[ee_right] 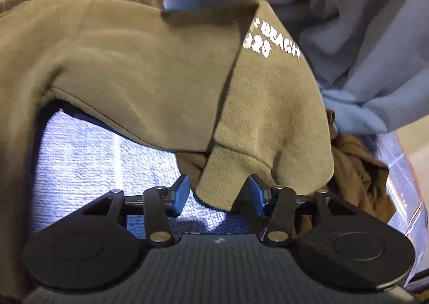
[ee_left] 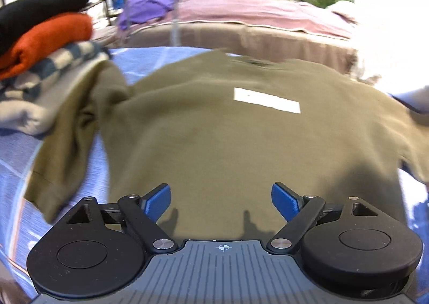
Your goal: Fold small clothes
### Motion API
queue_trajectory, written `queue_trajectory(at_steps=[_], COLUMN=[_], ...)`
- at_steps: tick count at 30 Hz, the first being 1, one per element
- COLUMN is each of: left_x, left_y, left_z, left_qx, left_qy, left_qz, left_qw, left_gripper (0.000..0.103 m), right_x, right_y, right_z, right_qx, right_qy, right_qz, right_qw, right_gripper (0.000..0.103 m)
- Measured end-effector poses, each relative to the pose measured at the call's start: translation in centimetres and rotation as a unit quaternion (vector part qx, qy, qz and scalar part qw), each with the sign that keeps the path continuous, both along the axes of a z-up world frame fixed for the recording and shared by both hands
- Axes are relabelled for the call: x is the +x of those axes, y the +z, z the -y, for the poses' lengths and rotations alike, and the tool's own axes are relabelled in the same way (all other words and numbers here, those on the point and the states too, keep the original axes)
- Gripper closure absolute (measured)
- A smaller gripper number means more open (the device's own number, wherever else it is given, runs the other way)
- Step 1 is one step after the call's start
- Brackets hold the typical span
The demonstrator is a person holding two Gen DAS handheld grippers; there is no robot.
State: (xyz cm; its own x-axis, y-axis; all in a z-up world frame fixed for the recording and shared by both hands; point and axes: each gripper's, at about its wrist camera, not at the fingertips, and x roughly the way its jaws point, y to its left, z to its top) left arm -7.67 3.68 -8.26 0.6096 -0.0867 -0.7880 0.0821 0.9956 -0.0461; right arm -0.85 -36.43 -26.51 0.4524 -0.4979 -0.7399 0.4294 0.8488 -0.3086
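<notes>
i have the olive sweatshirt [ee_left: 214, 130] spread flat on the blue checked blanket [ee_left: 16, 170], just ahead of my left gripper [ee_left: 221, 201], whose jaws stand wide with nothing between them. my right gripper [ee_right: 218, 195] sits part open, the sweatshirt's sleeve cuff [ee_right: 222, 186] hanging between its blue pads [ee_right: 181, 194]; i cannot tell whether they press it. folded clothes [ee_left: 45, 44] are stacked at the left.
</notes>
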Motion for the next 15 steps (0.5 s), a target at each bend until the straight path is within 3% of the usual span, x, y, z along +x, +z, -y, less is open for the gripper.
queue_trajectory(at_steps=[2,4,6,8,10,12,15], left_x=[-0.4,-0.5,-0.6,-0.6,-0.4,0.0,0.7], left_y=[-0.2,-0.4,-0.4,-0.4,-0.6,-0.8,-0.8], left_z=[1.7,2.6,3.1,3.3,3.2,3.0,2.4], left_qx=[0.001,0.007,0.003,-0.004,-0.013,-0.02,-0.03], left_qy=[-0.029,-0.045,-0.051,-0.049,-0.042,-0.035,-0.029], left_qz=[-0.005,-0.007,0.0,-0.001,-0.006,-0.015,-0.017], left_qw=[0.9996,0.999,0.9987,0.9988,0.999,0.9991,0.999], left_gripper=[0.0,0.0,0.0,0.0,0.0,0.0,0.0], right_x=[-0.8,-1.7,-3.0,-4.5,-5.8,-6.8,-7.2], right_y=[-0.2,0.5,1.7,3.5,4.8,6.5,7.8], right_z=[1.3,2.7,4.2,5.7,7.4,7.8,10.4], right_qx=[0.021,0.046,0.1,0.182,0.283,0.258,0.316], right_qy=[0.003,0.013,0.023,0.028,0.044,0.048,0.026], right_qz=[0.016,0.04,0.062,0.085,0.111,0.113,0.143], right_qw=[1.0,0.998,0.993,0.979,0.952,0.958,0.937], right_gripper=[0.067,0.086,0.092,0.092,0.093,0.095,0.095])
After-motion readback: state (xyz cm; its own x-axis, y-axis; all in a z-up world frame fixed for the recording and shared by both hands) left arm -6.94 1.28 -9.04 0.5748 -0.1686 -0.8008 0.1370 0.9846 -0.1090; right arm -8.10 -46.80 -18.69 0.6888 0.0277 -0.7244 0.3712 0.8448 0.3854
